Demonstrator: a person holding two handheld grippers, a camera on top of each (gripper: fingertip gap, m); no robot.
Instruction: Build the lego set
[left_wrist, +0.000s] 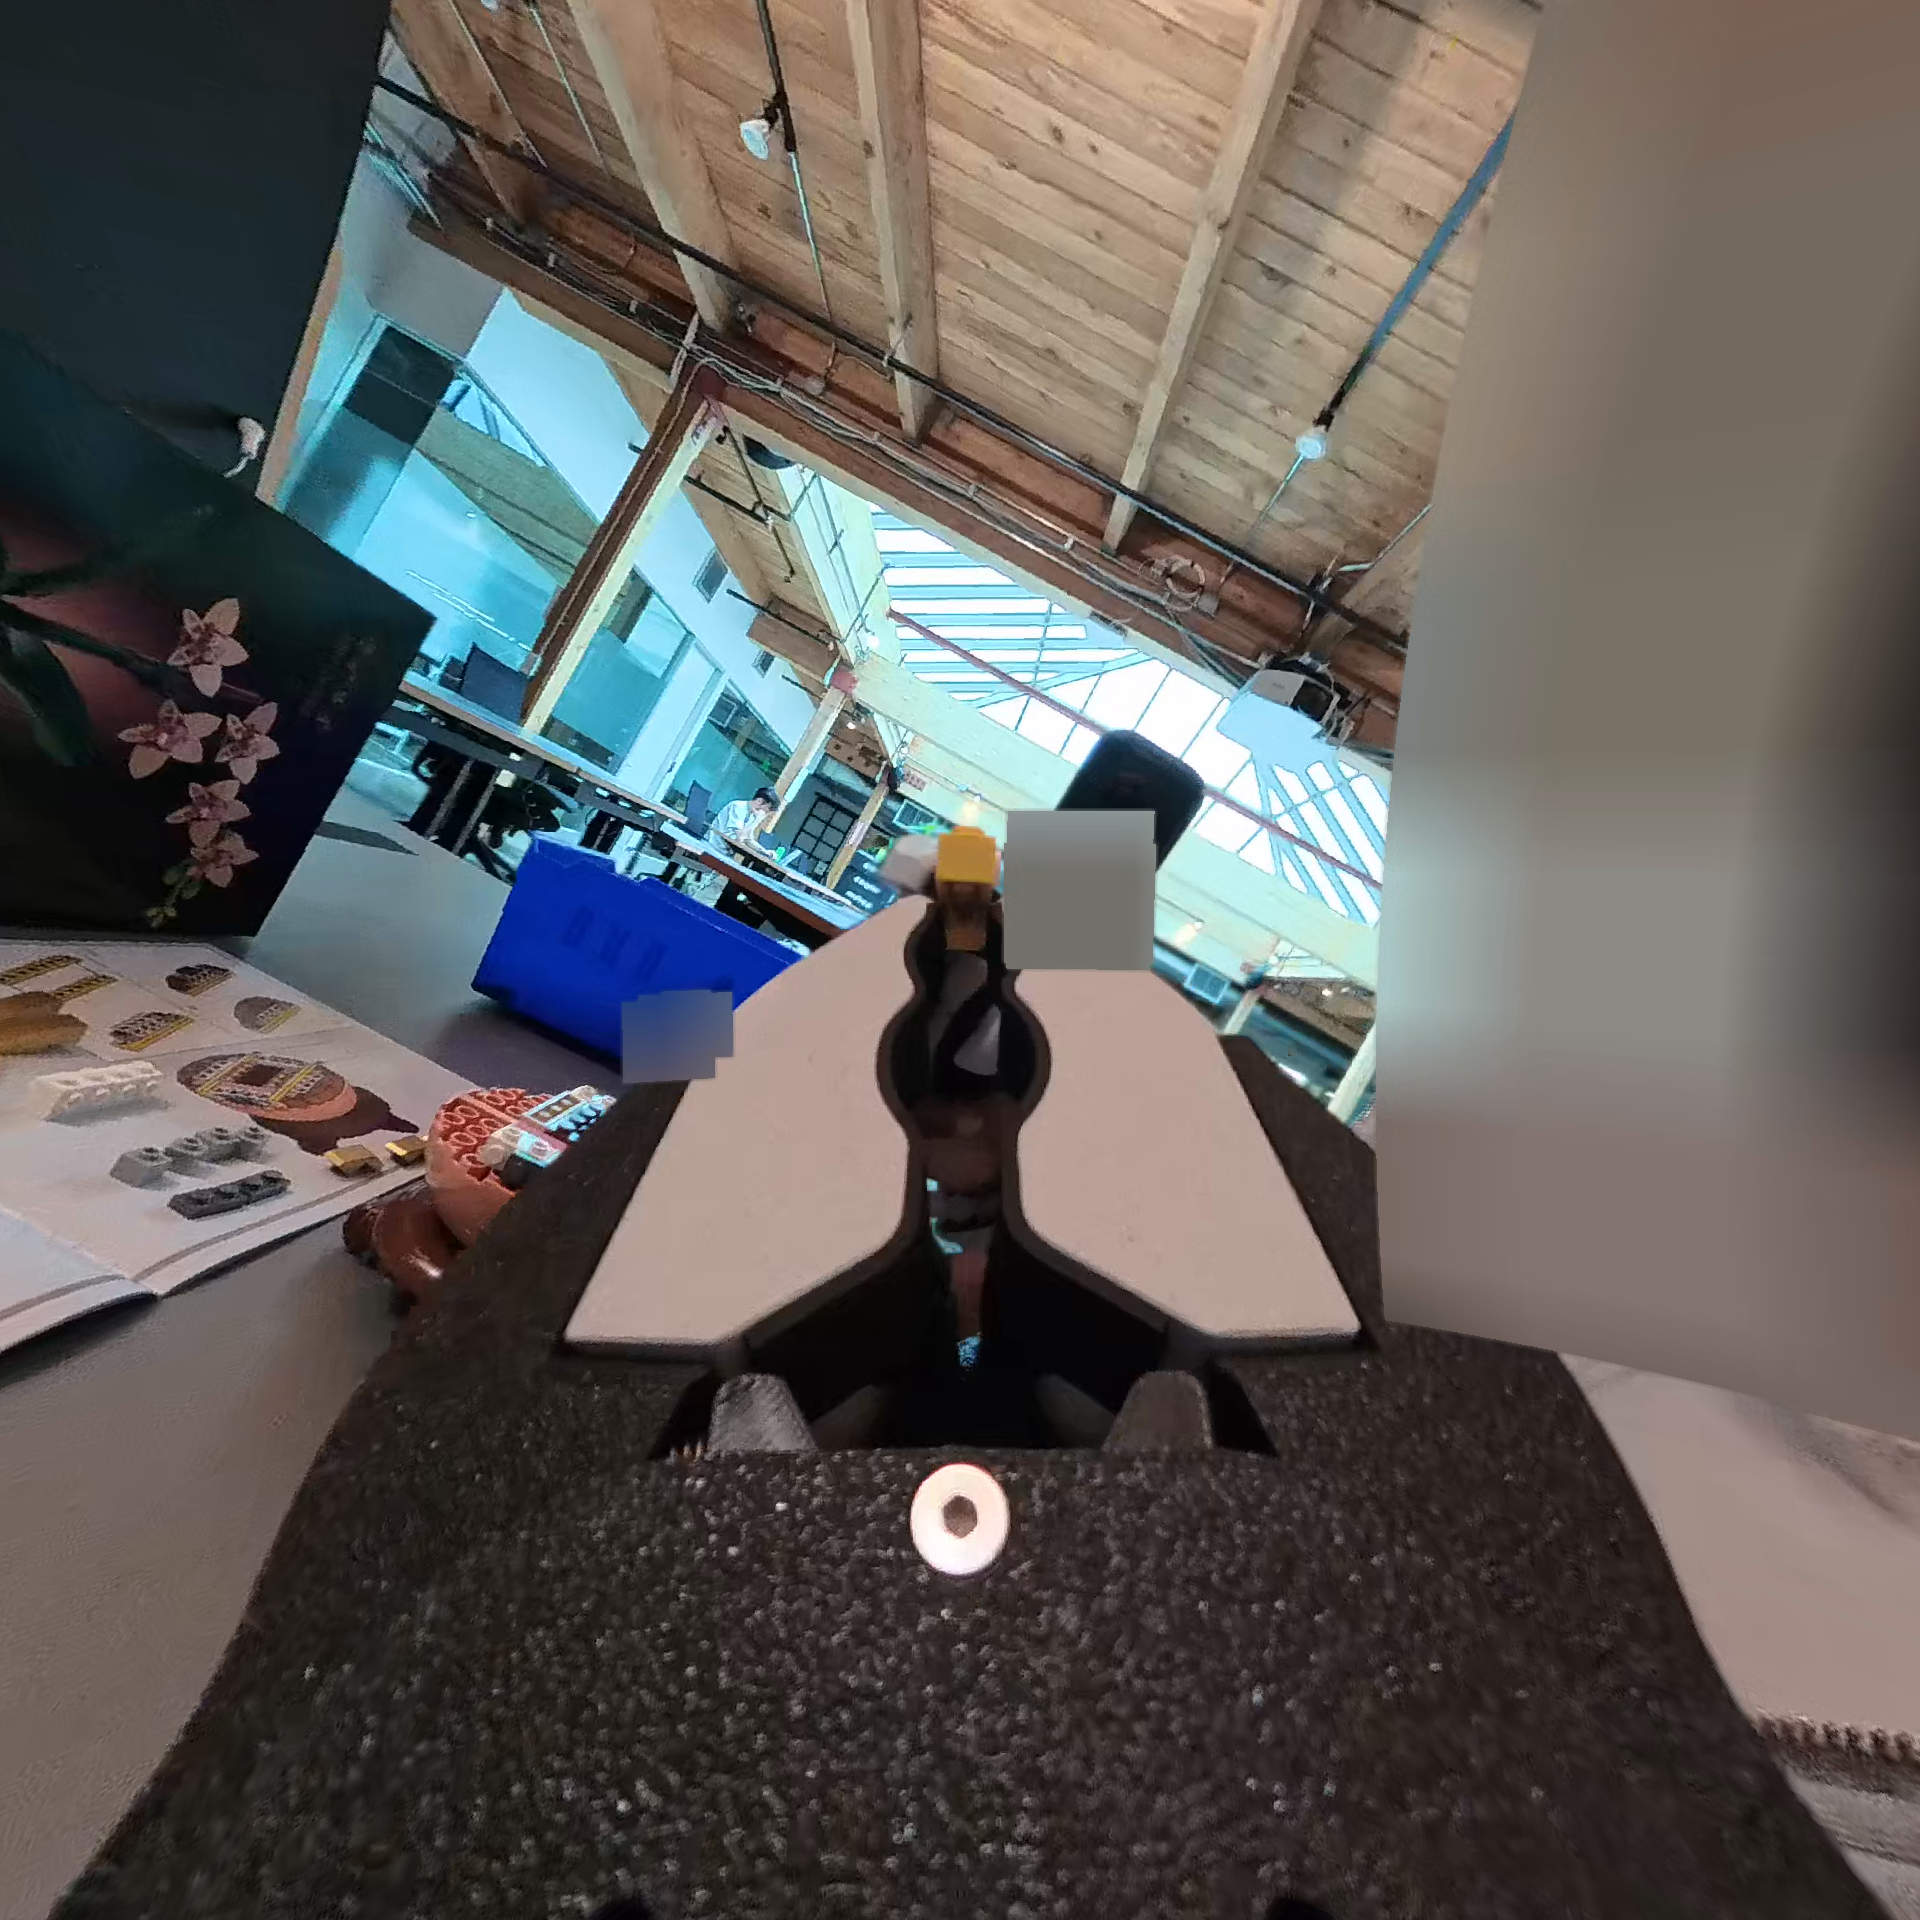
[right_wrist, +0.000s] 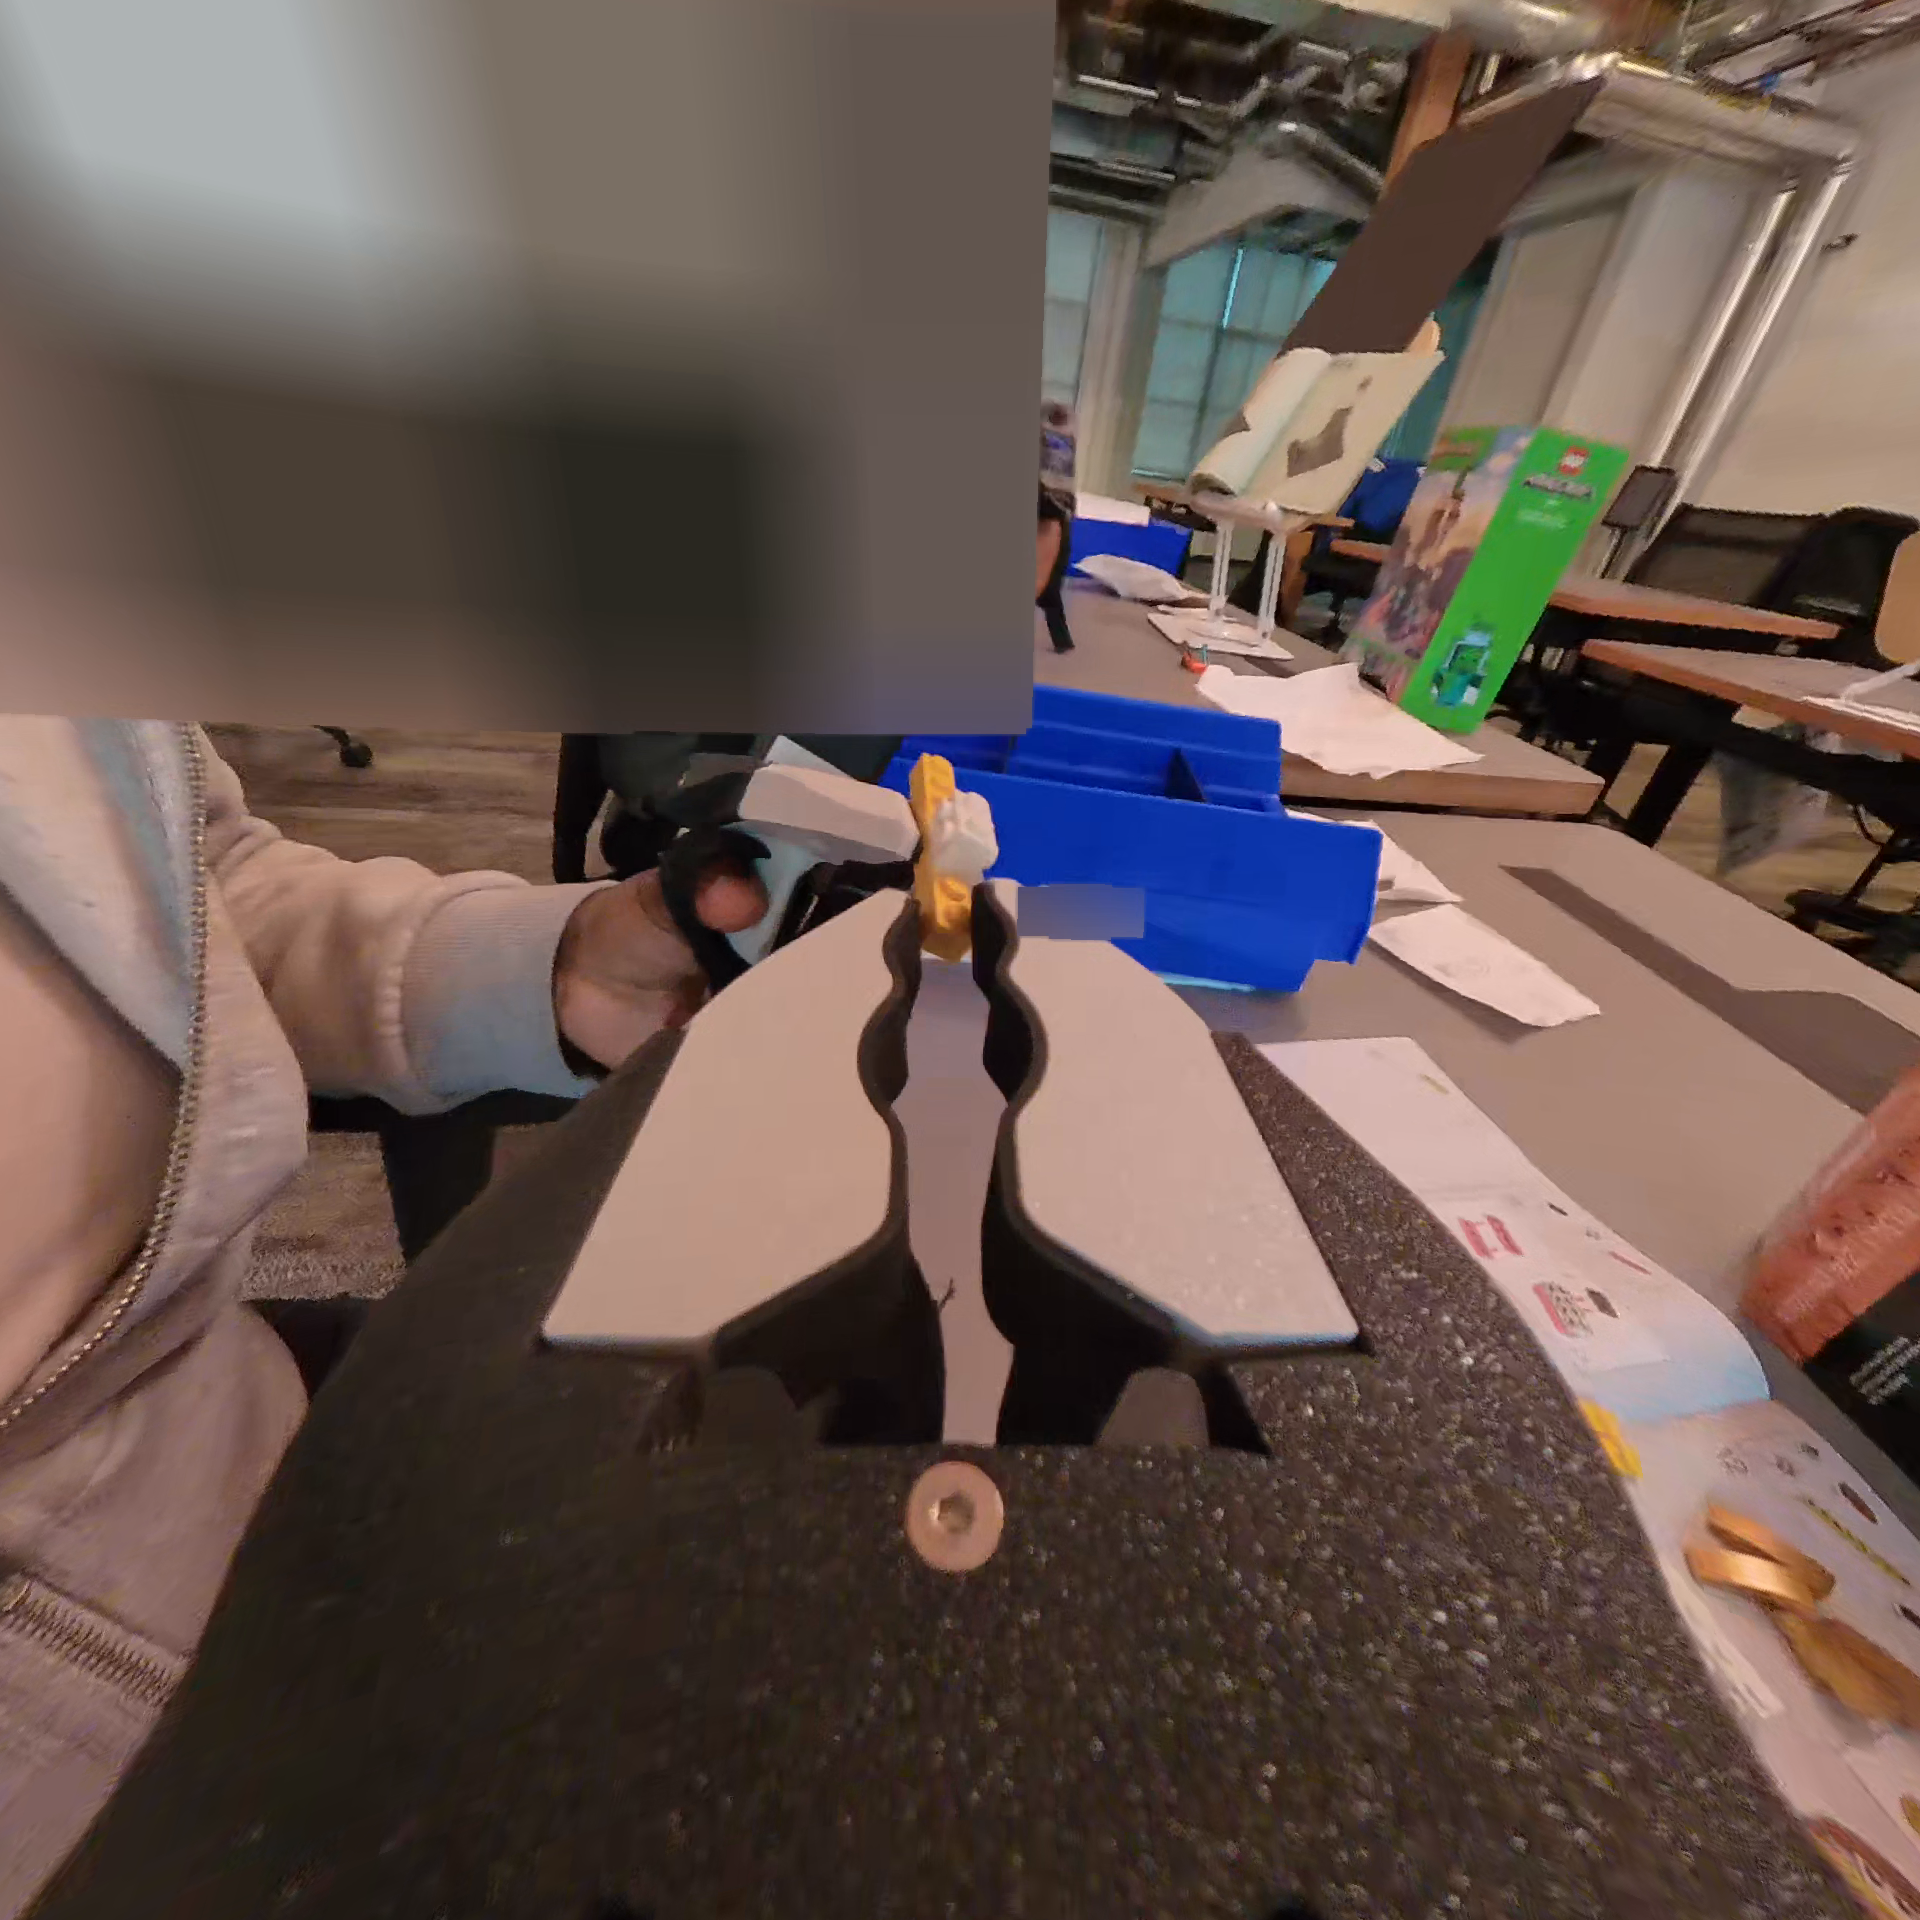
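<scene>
Lego piece (right_wrist: 943, 899), a yellow one, sits just above the middle of the right wrist frame, pinched at the tips of the right claw (right_wrist: 948, 920), whose jaws stand nearly together around it. A small white piece (right_wrist: 964, 836) is pressed against its upper part. The left claw (right_wrist: 902, 821) comes in from the left of that frame, its grey fingers (right_wrist: 831, 810) reaching the white piece, with a hand (right_wrist: 634, 961) in a pale sleeve behind it.

In the left wrist frame the left claw (left_wrist: 958, 914) is closed to a narrow slit at its tips, and the same yellow piece (left_wrist: 966, 862) shows right at those tips, near the frame's centre. Whether this claw clamps the yellow piece or the white one cannot be told.

At lower left of that frame an open booklet (left_wrist: 197, 1101) lies on the grey surface (left_wrist: 156, 1507), with a brown build (left_wrist: 488, 1143) beside it and a dark box (left_wrist: 156, 675) printed with flowers standing behind. A blue bin (left_wrist: 623, 966) sits left of centre. In the right wrist frame the bin (right_wrist: 1195, 862) is just behind the claws.
</scene>
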